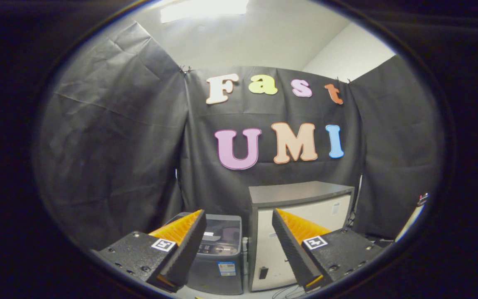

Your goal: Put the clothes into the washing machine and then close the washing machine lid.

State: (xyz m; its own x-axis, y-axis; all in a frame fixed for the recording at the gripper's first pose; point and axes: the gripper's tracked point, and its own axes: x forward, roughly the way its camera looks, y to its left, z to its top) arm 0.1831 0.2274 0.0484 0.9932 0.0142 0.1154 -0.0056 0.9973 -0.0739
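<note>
A small grey top-loading washing machine (219,253) stands on the floor against the booth's back wall, well beyond my fingers. Its dark lid lies flat on top, with a control strip along the front edge. My gripper (239,218) is open, held high and some way back from the machine, with nothing between its fingers. The left finger covers the machine's left corner.
A white cabinet (301,232) with a dark grey top stands right of the washing machine, almost touching it. Cables lie on the floor at its foot. A pale pole (413,220) leans at the far right. Black cloth walls close the booth on three sides.
</note>
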